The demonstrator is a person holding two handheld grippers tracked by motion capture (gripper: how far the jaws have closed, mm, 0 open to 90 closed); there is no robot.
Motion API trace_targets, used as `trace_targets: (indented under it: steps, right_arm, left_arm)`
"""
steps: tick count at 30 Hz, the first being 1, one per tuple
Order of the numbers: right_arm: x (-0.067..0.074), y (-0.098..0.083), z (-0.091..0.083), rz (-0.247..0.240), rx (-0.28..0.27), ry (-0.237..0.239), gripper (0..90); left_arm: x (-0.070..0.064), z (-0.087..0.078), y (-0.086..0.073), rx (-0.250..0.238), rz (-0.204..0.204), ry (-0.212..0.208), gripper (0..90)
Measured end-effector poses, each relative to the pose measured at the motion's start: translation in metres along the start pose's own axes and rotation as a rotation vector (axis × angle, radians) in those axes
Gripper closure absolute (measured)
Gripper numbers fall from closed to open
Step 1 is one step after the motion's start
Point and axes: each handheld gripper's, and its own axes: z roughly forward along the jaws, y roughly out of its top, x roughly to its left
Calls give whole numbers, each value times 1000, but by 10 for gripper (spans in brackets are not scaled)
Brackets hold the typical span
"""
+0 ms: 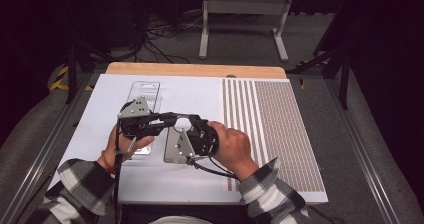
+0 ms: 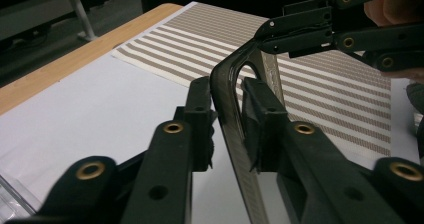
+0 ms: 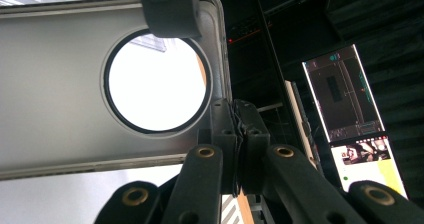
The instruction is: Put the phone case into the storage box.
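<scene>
Grey card [image 1: 176, 145] (tan-striped mat [image 1: 280, 129])

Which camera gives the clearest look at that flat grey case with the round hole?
The right gripper view: the flat grey case with the round hole lies broadside, hole plain. The left gripper view shows its thin edge between black jaws. The high view shows it small, partly covered.
</scene>
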Motion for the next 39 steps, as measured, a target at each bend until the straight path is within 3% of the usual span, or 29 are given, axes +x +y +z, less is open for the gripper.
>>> trace_targets:
  steps: [1, 4, 9, 18, 21, 24, 31, 35, 39]
  right_arm:
    - [2, 1, 0, -1, 2, -26, 886]
    - [3, 3, 0, -12, 3, -36, 885]
    - [3, 4, -2, -30, 1, -32, 882]
    - [4, 4, -2, 15, -30, -42, 862]
    - [2, 3, -4, 49, -52, -41, 806]
    - [1, 3, -5, 63, -62, -36, 782]
    - [-5, -4, -8, 166, -120, 14, 685]
    - [-8, -10, -11, 263, -150, 57, 603]
    - [-12, -20, -10, 373, -188, 133, 523]
  left_arm:
    - [0, 0, 0, -5, 3, 12, 766]
    - [0, 0, 0, -9, -9, 29, 778]
    - [1, -1, -1, -26, -24, 30, 801]
    - [-3, -5, -2, -60, -8, 59, 815]
    - [-2, -8, -1, -72, 10, 72, 816]
    - [-3, -9, -1, -75, -7, 64, 816]
    - [1, -15, -2, -104, -23, 77, 816]
    - [3, -20, -3, -136, -31, 89, 816]
    - [5, -23, -4, -150, -41, 91, 816]
